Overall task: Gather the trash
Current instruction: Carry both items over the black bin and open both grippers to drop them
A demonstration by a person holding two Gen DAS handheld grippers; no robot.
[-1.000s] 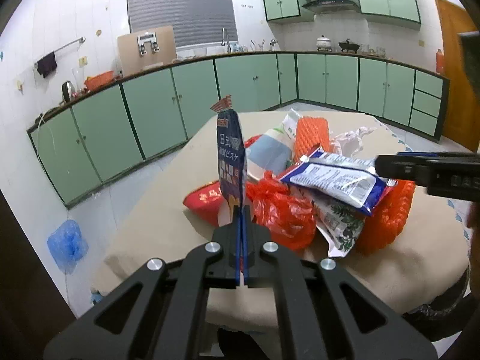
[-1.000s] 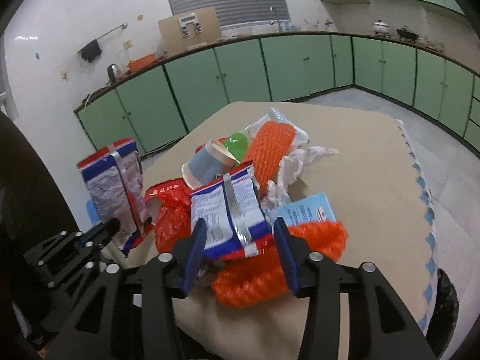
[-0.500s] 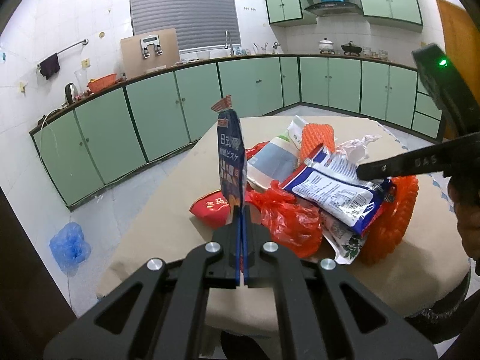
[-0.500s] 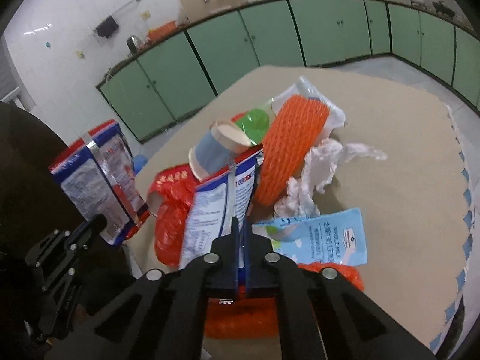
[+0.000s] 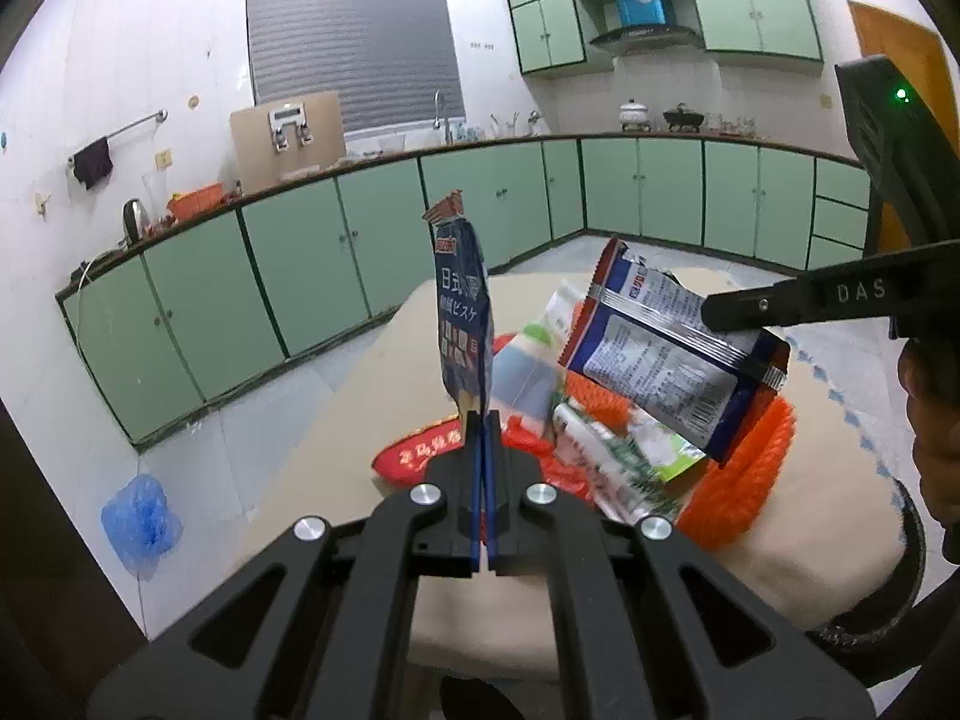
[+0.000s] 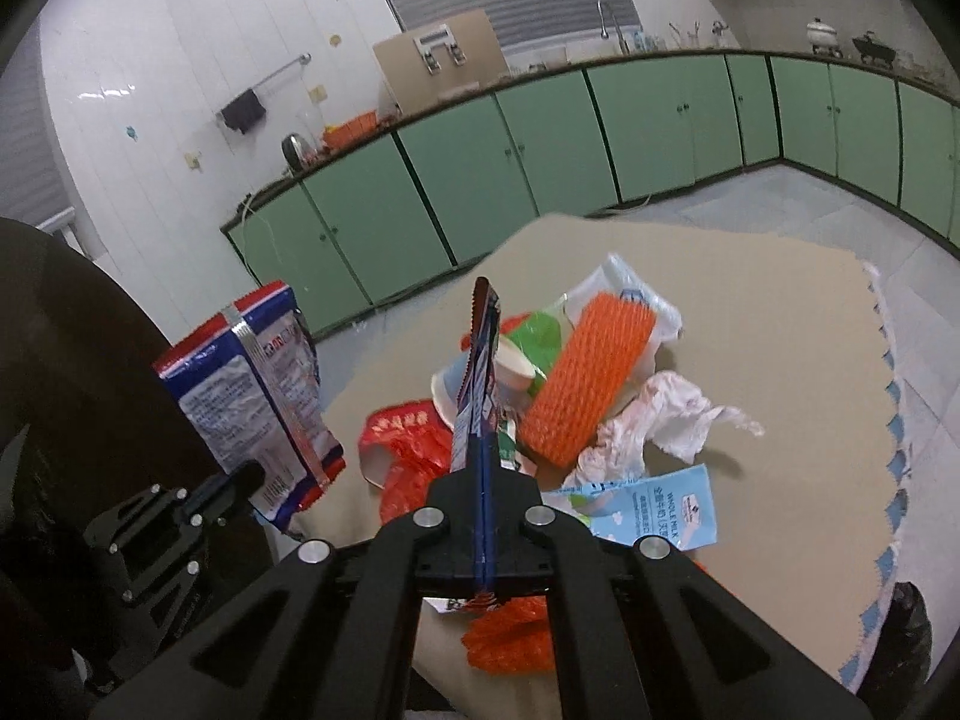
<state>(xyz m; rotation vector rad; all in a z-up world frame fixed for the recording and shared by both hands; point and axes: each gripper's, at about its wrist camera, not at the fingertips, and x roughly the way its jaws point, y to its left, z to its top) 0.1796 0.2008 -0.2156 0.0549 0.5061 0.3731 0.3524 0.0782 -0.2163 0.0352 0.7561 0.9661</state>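
Green-cabinet kitchen, trash piled on a beige-covered table point(image 6: 750, 312).
Above that table, a blue biscuit wrapper point(image 5: 462, 324) is clamped upright in the left gripper point(image 5: 483, 420); a blue-white snack packet point(image 6: 477, 372), seen edge-on, is pinched by the just-closed right gripper point(image 6: 483, 468).

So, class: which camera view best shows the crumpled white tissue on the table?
The right wrist view: the crumpled white tissue lies unobstructed beside the orange foam net. In the left wrist view it is hidden behind the lifted blue-and-white snack wrapper.
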